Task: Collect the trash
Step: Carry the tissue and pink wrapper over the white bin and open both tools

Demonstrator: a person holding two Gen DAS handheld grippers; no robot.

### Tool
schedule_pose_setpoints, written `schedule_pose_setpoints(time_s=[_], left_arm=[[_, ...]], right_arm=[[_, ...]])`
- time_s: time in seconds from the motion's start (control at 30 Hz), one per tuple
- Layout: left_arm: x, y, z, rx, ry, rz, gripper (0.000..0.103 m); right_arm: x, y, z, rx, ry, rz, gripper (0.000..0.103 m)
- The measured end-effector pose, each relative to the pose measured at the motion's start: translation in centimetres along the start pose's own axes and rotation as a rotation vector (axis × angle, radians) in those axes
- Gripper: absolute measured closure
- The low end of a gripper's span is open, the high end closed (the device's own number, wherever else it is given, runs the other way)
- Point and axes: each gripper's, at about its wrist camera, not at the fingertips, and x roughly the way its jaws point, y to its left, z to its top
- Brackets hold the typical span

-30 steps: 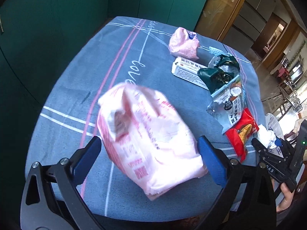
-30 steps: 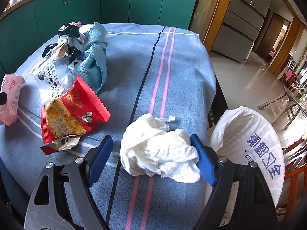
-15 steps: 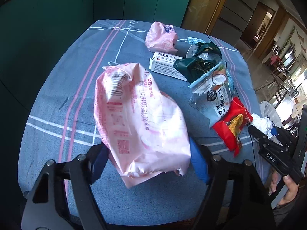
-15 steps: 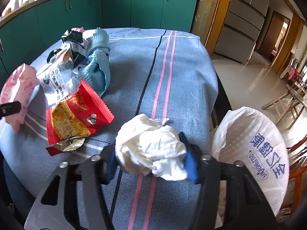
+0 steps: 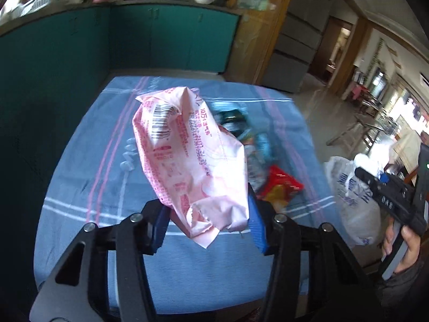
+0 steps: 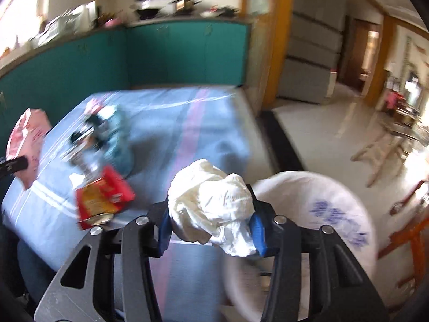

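Left gripper (image 5: pixel 207 224): blue pads pinching the lower end of a pink wrapper (image 5: pixel 191 158), which stands up ahead of the fingers, clear of the blue tablecloth (image 5: pixel 88 166). Red snack packet (image 5: pixel 280 187) lies on the cloth just right of the fingers.

Right gripper (image 6: pixel 210 226): pads pressed onto a crumpled white tissue (image 6: pixel 211 209), held off the cloth. White trash bag (image 6: pixel 316 214), mouth open, sits immediately right of the fingers; red packet ahead-left.
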Motion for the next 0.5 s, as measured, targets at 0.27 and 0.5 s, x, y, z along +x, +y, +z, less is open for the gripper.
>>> schedule_pose_setpoints(time_s=[0.27,0.5], left_arm=[[3.3,-12.7,0.0,0.237,0.070,-0.273,0.051],[7.5,-24.2,-2.1,0.452,0.161,-0.453,0.048]], right_arm=[[0.4,-9.8,-4.5,0.190,0.159,-0.191,0.052],[-1.5,-12.5,-6.6,0.288,0.143,-0.219,0.028]])
